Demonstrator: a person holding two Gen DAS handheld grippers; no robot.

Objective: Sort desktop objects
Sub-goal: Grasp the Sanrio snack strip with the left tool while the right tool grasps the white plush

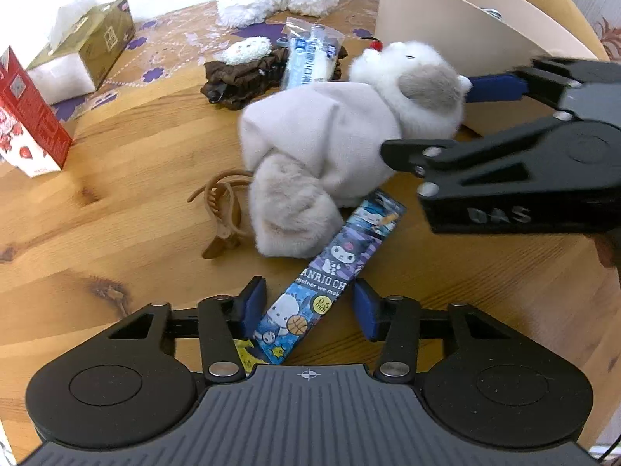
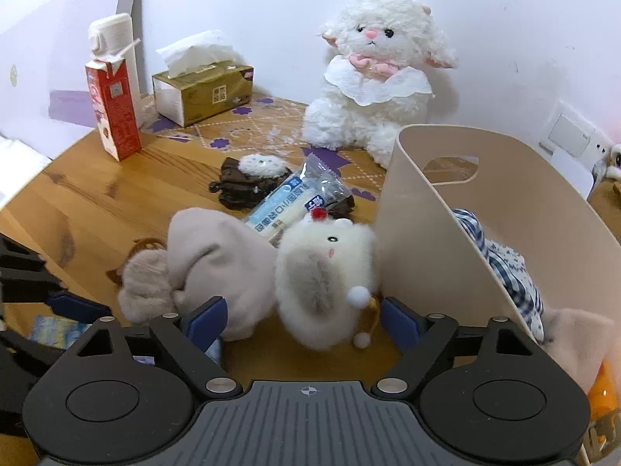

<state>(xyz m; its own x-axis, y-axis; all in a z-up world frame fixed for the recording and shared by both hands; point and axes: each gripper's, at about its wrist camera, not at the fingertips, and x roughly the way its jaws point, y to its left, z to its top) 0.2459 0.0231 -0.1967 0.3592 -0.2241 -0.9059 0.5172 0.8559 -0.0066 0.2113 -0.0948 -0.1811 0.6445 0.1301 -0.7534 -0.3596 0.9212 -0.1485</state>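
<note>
A grey-and-white plush toy (image 1: 326, 143) in a beige hoodie lies on its side on the wooden table; it also shows in the right wrist view (image 2: 271, 272). My right gripper (image 2: 302, 322) is open, its blue pads on either side of the plush's head. It shows from the side in the left wrist view (image 1: 442, 120). My left gripper (image 1: 308, 306) is open around the near end of a Sanrio pen pack (image 1: 330, 275) lying flat. A beige basket (image 2: 446, 233) stands right of the plush and holds checked cloth (image 2: 504, 256).
A brown hair claw (image 1: 221, 209) lies left of the plush. A dark scrunchie (image 1: 240, 73) and a clear packet (image 1: 310, 58) lie behind it. A tissue box (image 2: 202, 93), a red carton (image 2: 112, 112) and a white lamb plush (image 2: 372, 73) stand at the back.
</note>
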